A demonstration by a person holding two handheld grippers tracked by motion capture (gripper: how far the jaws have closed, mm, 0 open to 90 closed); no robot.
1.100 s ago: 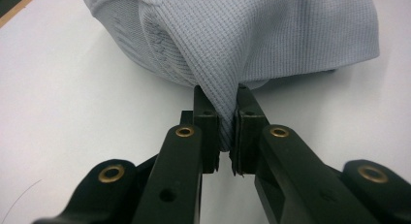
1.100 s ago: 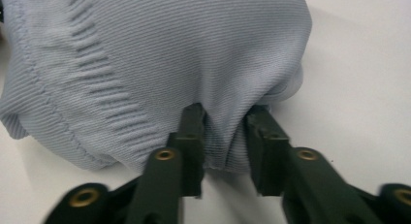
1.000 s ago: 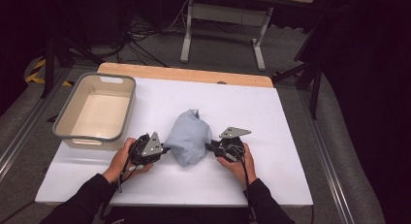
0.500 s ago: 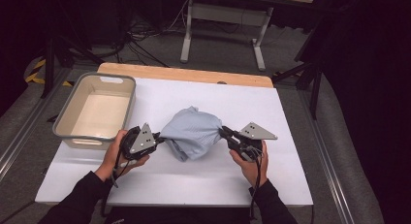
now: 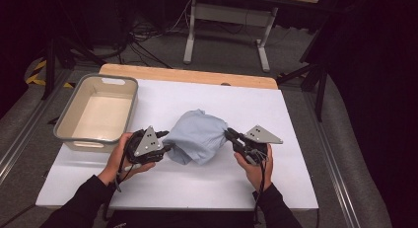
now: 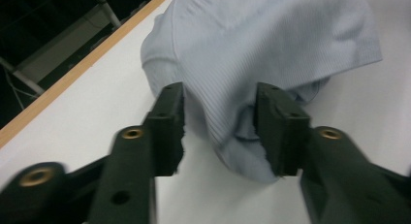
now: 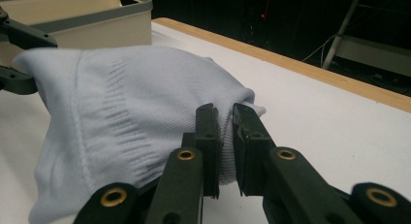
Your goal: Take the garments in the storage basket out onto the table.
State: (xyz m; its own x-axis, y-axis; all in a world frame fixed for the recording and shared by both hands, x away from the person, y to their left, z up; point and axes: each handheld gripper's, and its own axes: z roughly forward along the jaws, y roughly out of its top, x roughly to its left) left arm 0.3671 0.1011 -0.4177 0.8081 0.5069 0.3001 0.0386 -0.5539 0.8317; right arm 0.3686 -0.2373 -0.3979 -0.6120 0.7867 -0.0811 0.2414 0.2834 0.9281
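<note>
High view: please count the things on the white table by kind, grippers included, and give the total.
Light blue cloth: 1
Beige bin: 1
Grippers, left gripper and right gripper: 2
Total: 4

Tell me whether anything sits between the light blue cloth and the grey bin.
Nothing visible does. In the high view the light blue cloth lies just right of the grey bin, with bare white table between them; only the left hand-held gripper sits at the cloth's near-left edge.
</note>
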